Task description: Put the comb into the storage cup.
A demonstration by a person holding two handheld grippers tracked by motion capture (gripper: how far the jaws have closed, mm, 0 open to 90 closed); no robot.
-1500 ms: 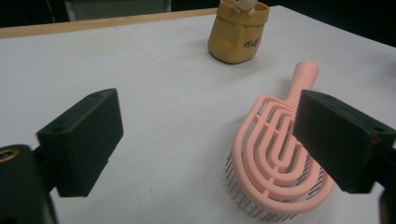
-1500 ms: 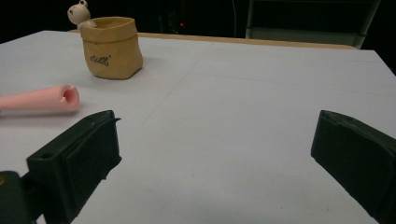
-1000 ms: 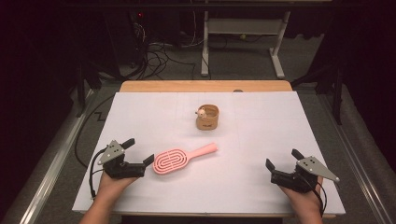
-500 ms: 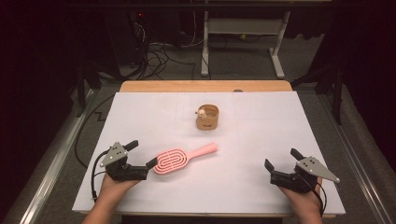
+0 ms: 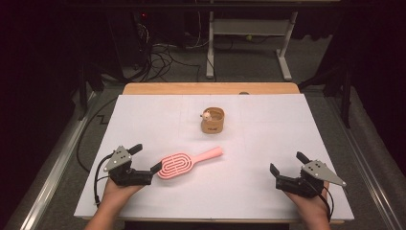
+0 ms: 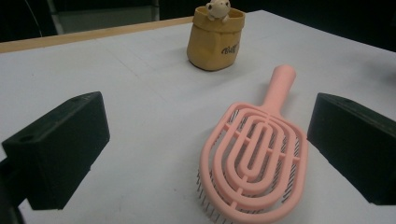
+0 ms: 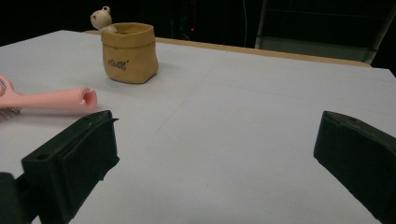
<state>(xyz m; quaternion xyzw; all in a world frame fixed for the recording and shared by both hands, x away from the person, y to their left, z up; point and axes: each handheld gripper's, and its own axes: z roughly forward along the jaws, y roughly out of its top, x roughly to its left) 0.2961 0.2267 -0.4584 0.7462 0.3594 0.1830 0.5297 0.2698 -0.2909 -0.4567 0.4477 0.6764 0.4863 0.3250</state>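
Observation:
A pink vented hairbrush lies bristles down on the white table cover, its handle pointing toward the far right. In the left gripper view the hairbrush lies between and just beyond the black jaws. My left gripper is open beside the brush head, with its right jaw tip close to it. A small tan pot with a little animal figure on its rim stands farther back; the pot is upright. My right gripper is open near the front right, holding nothing.
The table's wooden far edge borders the white cover. Beyond it are cables on the floor and a white desk frame. In the right gripper view the brush handle and the pot sit at left.
My left gripper has drawn back a little toward the front edge, away from the brush head. The brush, the pot and the right gripper stay where they were.

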